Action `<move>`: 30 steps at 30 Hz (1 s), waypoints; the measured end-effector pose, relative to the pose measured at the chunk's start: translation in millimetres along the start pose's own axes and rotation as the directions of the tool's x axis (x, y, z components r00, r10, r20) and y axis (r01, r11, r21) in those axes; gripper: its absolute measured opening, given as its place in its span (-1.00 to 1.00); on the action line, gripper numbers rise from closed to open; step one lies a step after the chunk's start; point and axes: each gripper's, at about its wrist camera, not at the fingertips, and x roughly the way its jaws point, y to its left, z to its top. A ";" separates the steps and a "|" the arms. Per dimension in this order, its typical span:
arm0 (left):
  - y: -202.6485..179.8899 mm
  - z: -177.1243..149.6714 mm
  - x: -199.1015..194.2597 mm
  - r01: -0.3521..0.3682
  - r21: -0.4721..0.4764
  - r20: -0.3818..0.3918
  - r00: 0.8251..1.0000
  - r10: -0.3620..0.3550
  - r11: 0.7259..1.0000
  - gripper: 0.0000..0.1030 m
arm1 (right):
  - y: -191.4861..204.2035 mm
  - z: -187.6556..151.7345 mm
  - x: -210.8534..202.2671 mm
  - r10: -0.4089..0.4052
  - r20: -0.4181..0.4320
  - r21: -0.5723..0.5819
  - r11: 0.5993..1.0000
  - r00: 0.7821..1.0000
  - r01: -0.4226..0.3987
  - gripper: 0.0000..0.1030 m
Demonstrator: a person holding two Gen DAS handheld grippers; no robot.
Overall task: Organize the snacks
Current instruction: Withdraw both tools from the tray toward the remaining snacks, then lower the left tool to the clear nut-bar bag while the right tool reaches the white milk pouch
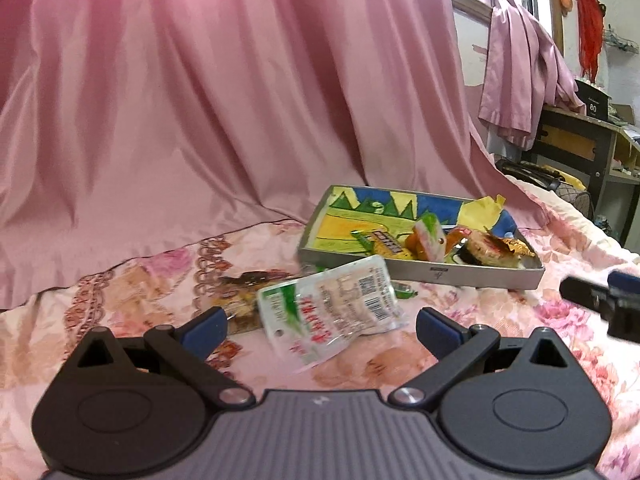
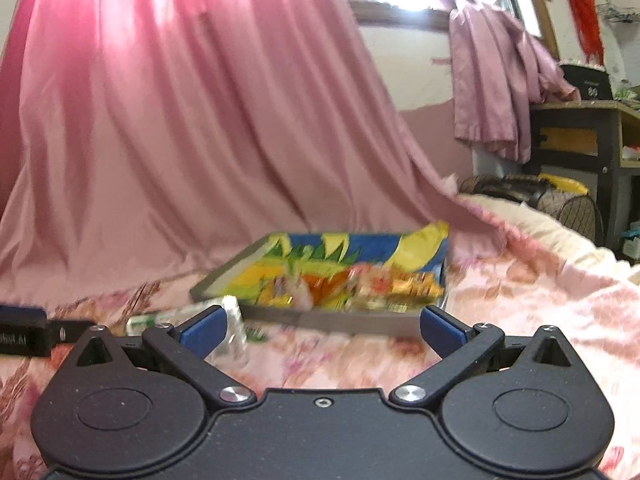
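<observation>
A clear snack packet (image 1: pixel 336 308) with green and red print lies on the floral bedspread, just ahead of my open, empty left gripper (image 1: pixel 320 330). A brown snack (image 1: pixel 244 312) lies to its left. Behind it stands a grey tray (image 1: pixel 472 274) with a colourful lining, holding several wrapped snacks (image 1: pixel 436 244). My right gripper (image 2: pixel 320 330) is open and empty, facing the tray's near wall (image 2: pixel 352 322); the clear packet (image 2: pixel 188 316) lies at its left finger. The right wrist view is blurred. The right gripper also shows at the right edge of the left wrist view (image 1: pixel 600 300).
A pink curtain (image 1: pixel 224 100) drapes onto the bed behind the tray. A dark desk (image 1: pixel 576 136) with clutter stands at the far right beyond the bed edge. The left gripper's tip (image 2: pixel 36 334) shows at the left of the right wrist view.
</observation>
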 end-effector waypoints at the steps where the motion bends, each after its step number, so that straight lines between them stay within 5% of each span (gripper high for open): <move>1: 2.8 -1.2 -2.5 -0.001 0.000 -0.003 1.000 0.001 1.000 0.99 | 3.6 -3.6 -3.0 0.005 -0.016 -0.002 1.000 1.000 -0.005 0.99; 10: 21.3 -10.4 -14.7 -0.022 0.014 -0.045 0.999 0.022 1.000 0.99 | 39.9 -24.1 -12.5 0.061 -0.131 -0.076 0.995 0.990 -0.071 0.99; 18: 58.8 -17.1 10.1 -0.090 -0.023 -0.158 0.984 0.085 0.996 0.99 | 62.0 -31.5 7.7 0.111 -0.241 -0.148 0.978 0.964 -0.150 0.99; 23: 80.8 -19.8 28.6 -0.102 0.006 -0.159 0.982 0.102 0.995 0.99 | 71.7 -35.7 28.7 0.150 -0.329 -0.139 0.969 0.932 -0.205 0.99; 30: 101.4 -7.2 69.0 0.009 0.068 -0.176 0.984 0.003 0.998 0.99 | 80.9 -25.9 75.8 0.209 -0.453 0.015 0.974 0.867 -0.227 0.99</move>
